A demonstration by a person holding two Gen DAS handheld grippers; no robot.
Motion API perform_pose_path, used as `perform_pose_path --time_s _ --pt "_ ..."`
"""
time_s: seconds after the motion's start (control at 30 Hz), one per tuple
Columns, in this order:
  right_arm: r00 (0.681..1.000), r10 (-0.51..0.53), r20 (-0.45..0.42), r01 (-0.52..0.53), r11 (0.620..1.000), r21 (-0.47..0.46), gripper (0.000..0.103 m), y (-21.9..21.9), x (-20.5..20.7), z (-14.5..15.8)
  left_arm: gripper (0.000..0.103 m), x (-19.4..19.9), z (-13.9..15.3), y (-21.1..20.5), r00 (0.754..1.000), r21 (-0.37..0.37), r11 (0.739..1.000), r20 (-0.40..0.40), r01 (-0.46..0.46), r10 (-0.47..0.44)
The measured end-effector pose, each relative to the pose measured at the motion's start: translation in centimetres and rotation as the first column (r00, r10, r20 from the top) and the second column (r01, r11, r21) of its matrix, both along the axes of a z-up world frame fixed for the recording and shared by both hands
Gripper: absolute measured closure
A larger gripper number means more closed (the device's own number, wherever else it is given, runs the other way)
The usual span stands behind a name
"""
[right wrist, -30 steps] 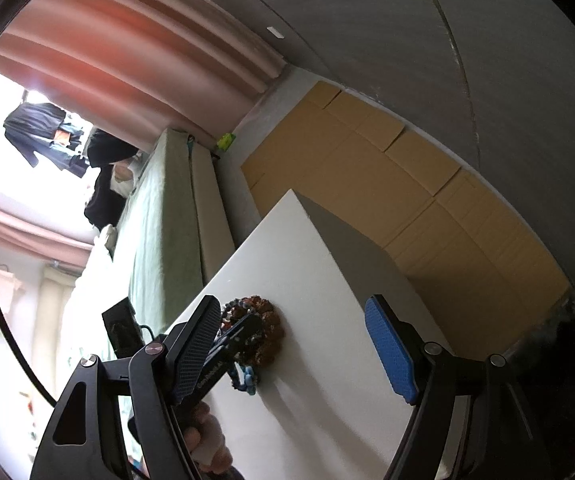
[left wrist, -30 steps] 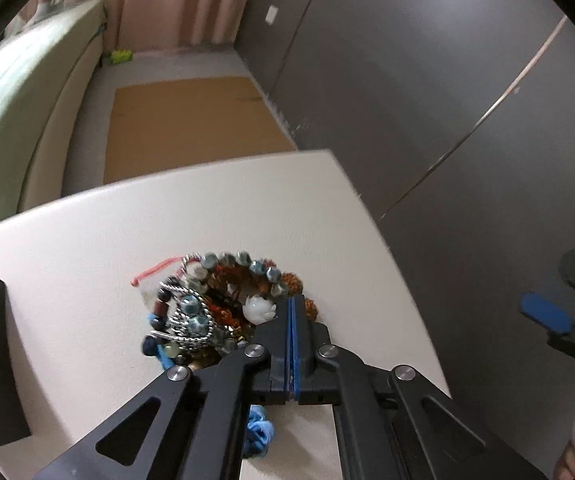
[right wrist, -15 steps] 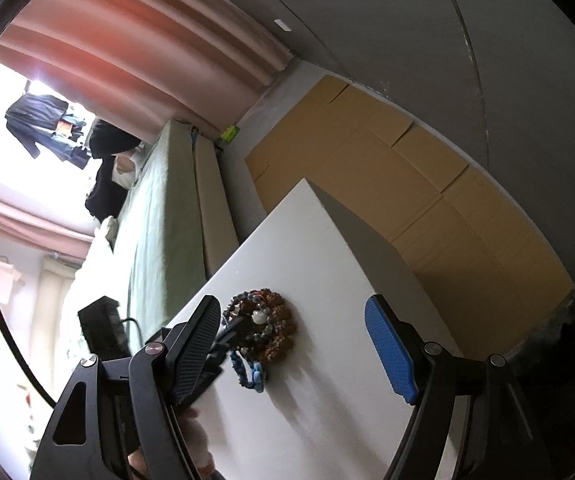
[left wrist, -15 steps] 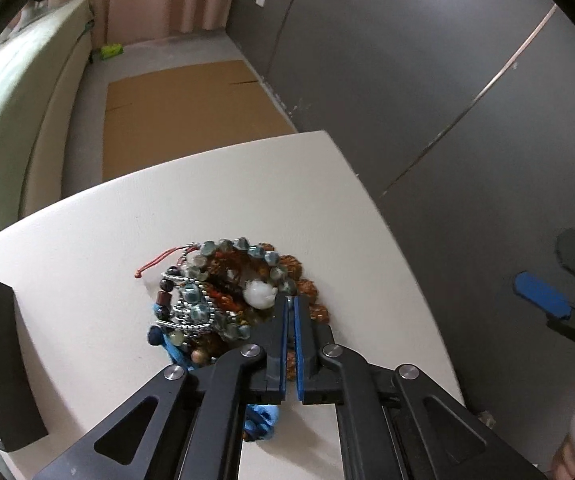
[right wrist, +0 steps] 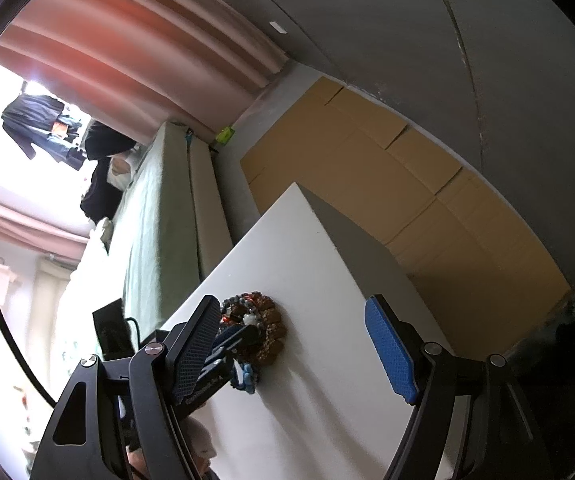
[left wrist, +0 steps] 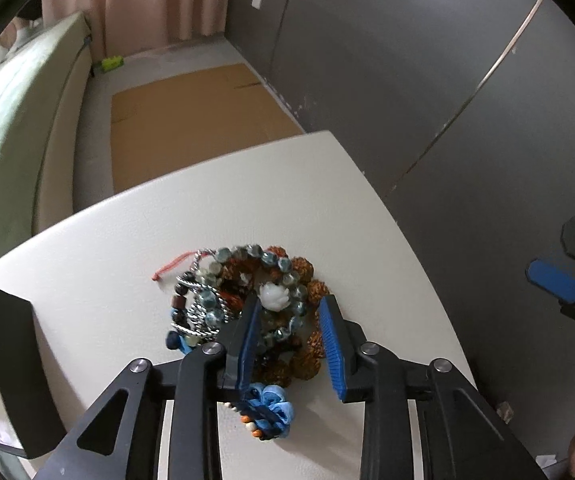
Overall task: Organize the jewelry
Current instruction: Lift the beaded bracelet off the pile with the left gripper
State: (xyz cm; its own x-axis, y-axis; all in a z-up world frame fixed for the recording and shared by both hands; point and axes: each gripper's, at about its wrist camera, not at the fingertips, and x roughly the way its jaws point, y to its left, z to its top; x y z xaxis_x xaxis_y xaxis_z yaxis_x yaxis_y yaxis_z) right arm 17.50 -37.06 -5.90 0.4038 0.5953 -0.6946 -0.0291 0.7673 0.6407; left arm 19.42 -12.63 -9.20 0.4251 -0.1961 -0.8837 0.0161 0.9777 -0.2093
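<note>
The left gripper hangs over the jewelry pile on the table — jaws opening, beads between them, unpinched. The right gripper waits aside — wide, empty.

I am in a home, a bedroom: a bed with a green cover lies beside my white table, pink curtains behind the bed, cardboard on the floor beyond the table.
</note>
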Motion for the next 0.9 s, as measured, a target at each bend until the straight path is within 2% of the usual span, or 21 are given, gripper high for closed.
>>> perform_pose_path --time_s 0.13,0.43,0.5,0.6,0.73,0.9 --pt "1.000 0.003 0.000 -0.003 1.000 0.004 0.028 -0.1 0.0 -0.1 0.072 -0.1 -0.3 -0.8 0.999 0.061 0.998 -0.007 0.035 -0.034" --pt "1.000 -0.003 0.000 0.003 1.000 0.002 0.028 -0.4 -0.1 0.1 0.085 0.3 -2.4 -3.0 0.995 0.201 0.975 -0.037 0.095 -0.089" --pt "1.000 -0.006 0.000 0.006 1.000 -0.002 0.028 -0.6 0.0 0.0 0.090 0.3 -2.3 -3.1 0.995 0.205 0.974 -0.030 0.099 -0.095" --pt "1.000 -0.008 0.000 0.008 1.000 -0.004 0.028 -0.7 -0.1 0.1 0.093 0.1 -1.8 -2.5 0.997 0.158 0.984 -0.021 0.083 -0.081" --pt "1.000 0.006 0.003 -0.006 1.000 -0.009 0.028 -0.4 -0.2 0.2 0.093 -0.8 0.9 -1.3 0.996 0.085 0.994 0.051 0.063 -0.067" --pt "1.000 0.030 0.004 -0.030 0.999 -0.011 0.028 0.6 -0.4 0.3 0.093 -2.0 4.1 0.7 0.992 0.054 0.998 0.120 0.017 -0.024"
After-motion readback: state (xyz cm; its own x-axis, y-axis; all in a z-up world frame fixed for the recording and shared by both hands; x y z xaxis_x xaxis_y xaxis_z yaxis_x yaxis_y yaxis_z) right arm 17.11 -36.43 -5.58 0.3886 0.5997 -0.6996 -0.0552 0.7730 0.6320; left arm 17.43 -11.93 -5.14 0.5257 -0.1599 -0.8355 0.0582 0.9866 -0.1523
